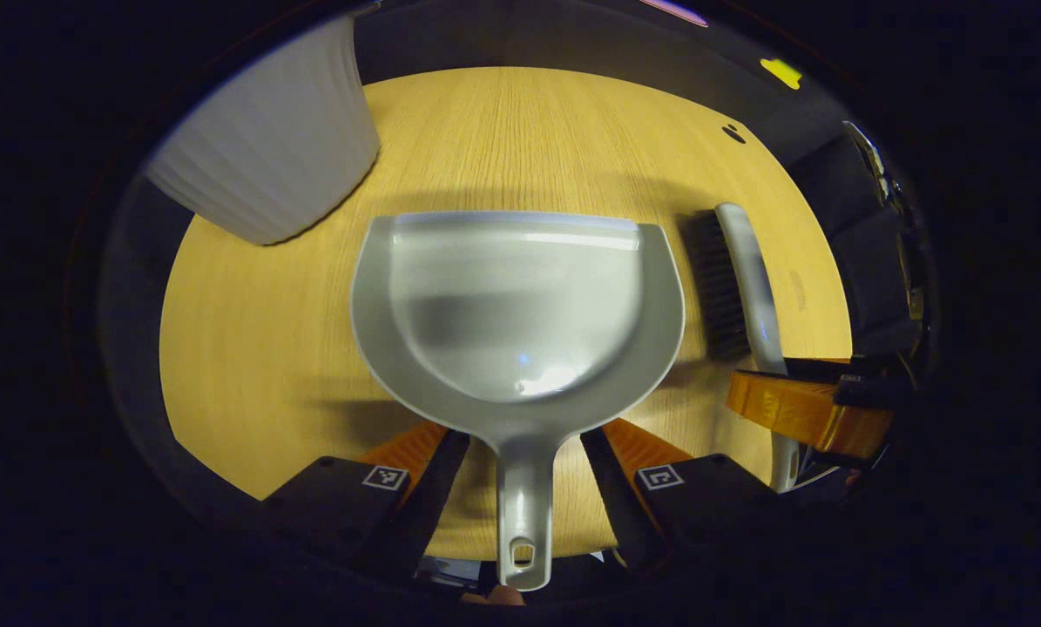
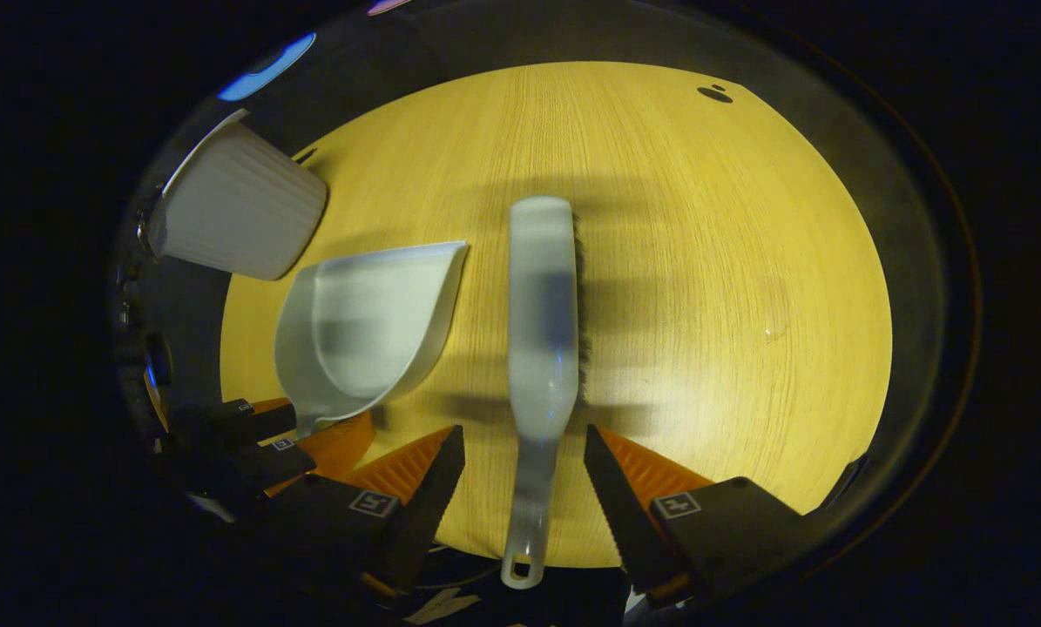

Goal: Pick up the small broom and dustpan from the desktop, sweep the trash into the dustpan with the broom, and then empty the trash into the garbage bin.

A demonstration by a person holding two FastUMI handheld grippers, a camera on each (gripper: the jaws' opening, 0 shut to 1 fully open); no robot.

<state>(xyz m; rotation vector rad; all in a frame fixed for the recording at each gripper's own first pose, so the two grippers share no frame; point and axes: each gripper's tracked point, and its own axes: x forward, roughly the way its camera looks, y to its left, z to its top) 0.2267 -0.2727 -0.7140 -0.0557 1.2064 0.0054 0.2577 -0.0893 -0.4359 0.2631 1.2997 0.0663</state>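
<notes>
Pale yellow wood grain covers the round desktop (image 1: 250, 348) beneath both of your grippers. In the left gripper view, your left gripper (image 1: 524, 475) has its fingers spread wide, one on each side of the handle of the grey dustpan (image 1: 516, 305), with a clear gap on both sides, so nothing is gripped. The dustpan lies flat, its open mouth pointing away from you and its handle running back between the fingers. To its right lies the small broom (image 1: 746, 279), dark bristles facing the dustpan, and your right gripper (image 1: 803, 409) sits by the broom's handle. A white ribbed garbage bin (image 1: 267, 148) stands at the far left of the desktop, near the dustpan's far left corner but apart from it.

In the right gripper view, your right gripper (image 2: 524, 488) is likewise spread open, its fingers flanking the broom's (image 2: 539, 322) thin handle without touching it. The dustpan (image 2: 368, 322) lies just left of the broom, your left gripper (image 2: 259, 440) at its handle, and the garbage bin (image 2: 237, 213) sits beyond it.
</notes>
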